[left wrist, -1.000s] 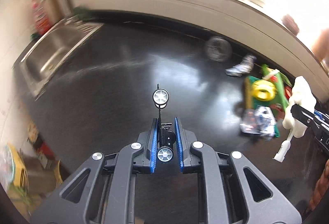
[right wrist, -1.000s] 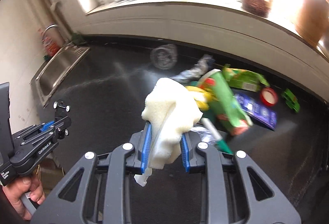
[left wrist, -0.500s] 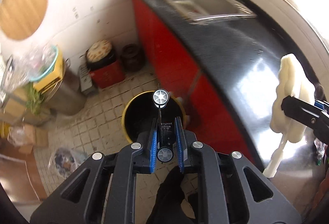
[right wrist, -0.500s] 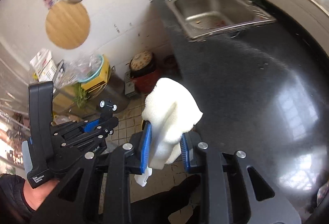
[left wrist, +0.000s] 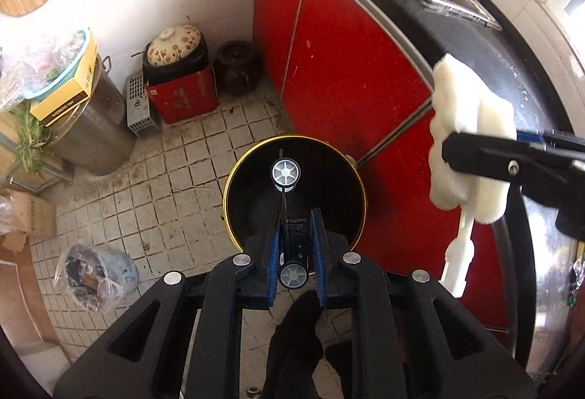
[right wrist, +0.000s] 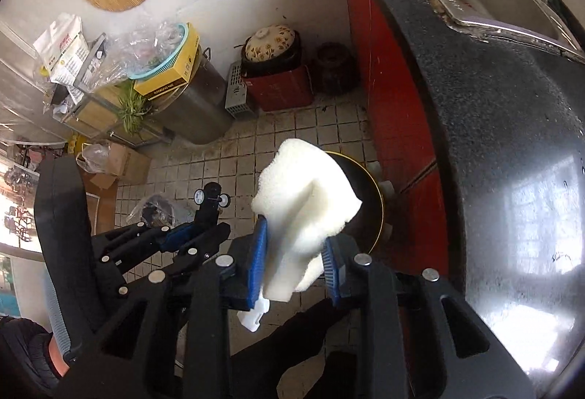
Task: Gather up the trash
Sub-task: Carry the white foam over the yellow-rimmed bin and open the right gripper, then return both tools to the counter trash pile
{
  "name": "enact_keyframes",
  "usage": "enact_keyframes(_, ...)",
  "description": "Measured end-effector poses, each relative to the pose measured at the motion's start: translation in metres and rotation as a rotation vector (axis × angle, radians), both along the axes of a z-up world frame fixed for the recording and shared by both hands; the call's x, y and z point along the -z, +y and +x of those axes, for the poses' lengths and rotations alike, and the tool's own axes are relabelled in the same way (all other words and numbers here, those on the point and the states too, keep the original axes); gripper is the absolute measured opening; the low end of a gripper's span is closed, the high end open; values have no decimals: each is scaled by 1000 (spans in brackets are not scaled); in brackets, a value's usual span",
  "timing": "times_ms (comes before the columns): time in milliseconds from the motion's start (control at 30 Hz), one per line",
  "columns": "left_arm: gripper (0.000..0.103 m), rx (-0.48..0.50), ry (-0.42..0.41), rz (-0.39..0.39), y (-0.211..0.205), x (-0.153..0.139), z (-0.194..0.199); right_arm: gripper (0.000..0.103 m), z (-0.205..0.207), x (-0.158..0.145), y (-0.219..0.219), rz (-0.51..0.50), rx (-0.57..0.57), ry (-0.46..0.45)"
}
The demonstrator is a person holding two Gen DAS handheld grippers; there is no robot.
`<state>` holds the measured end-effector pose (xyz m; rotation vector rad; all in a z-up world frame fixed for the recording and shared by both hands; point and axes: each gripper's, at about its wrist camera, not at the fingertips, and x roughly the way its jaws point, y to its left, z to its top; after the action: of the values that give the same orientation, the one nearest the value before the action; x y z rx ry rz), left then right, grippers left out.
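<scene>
Right tongs [right wrist: 295, 265] clenched on the white foam scrap [right wrist: 305, 201], and it sits high in the blue pads with a thin tail dangling below — I'm holding it out over the floor, off the edge of the black desk [right wrist: 512, 128]. The bin [left wrist: 294, 192], black inside with a yellow rim, stands on the tiles against the red cabinet [left wrist: 351, 70], straight below and ahead of my left tongs [left wrist: 295, 251]. Those left tongs are nearly closed on a small wheeled toy cart [left wrist: 289, 216], its long axis pointing dead ahead at the bin mouth. So the left hand is the one lined up; seen from it, the foam hangs off to the right, over the cabinet front rather than the opening. From the right view the foam overlaps the bin's rim [right wrist: 378, 201] — my read: a short swing leftward puts it over the hole, then let go
</scene>
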<state>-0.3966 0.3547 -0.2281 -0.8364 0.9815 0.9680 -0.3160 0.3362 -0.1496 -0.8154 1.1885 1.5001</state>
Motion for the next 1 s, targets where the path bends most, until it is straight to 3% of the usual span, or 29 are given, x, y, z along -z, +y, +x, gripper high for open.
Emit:
enact_keyframes(233, 15, 13, -24, -33, 12, 12, -1, 31, -8, 10, 20, -16, -17, -24)
enact_keyframes(333, 15, 18, -54, -47, 15, 17, 1, 39, -5, 8, 21, -8, -11, -27)
enact_keyframes(367, 17, 20, -64, -50, 16, 19, 1, 49, -4, 8, 22, -9, -9, -26)
enact_keyframes(400, 26, 22, -64, -55, 17, 20, 2, 59, -3, 8, 23, -8, -6, -28)
enact_keyframes(433, 38, 22, -64, -59, 18, 21, 3, 63, -1, 8, 23, -5, -3, -27)
enact_keyframes(467, 64, 14, -60, -51, 17, 21, 3, 69, 1, 7, 22, 0, 1, -28)
enact_keyframes(500, 74, 7, -63, -34, 16, 18, 2, 74, 3, 6, 21, 2, 6, -29)
enact_keyframes(767, 75, 39, -50, -12, 6, 13, 9, 74, 23, -1, 9, 7, 35, 4)
enact_keyframes(1000, 84, 96, -24, 42, -2, -13, 26, 76, 54, -34, -26, 64, 123, 19)
